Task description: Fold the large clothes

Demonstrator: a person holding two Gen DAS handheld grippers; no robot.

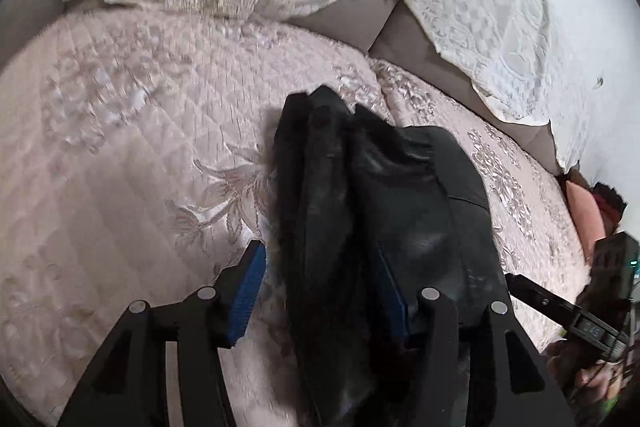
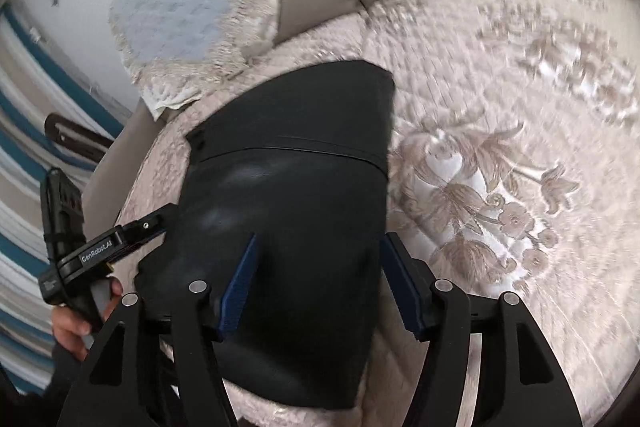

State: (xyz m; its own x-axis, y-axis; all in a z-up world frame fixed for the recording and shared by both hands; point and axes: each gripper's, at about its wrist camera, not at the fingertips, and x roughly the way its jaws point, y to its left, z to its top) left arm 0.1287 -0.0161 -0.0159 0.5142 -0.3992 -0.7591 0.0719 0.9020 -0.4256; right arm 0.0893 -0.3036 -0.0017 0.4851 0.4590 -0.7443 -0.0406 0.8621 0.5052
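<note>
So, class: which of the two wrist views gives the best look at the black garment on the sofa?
The right wrist view: there the black garment lies broad and flat on the sofa cover, its seam and far edge plain. The left wrist view shows the garment bunched in dark folds, its near end hidden behind the tool.

Black garment (image 1: pixel 360 207) lies between the left gripper's (image 1: pixel 320 291) open pads.
</note>
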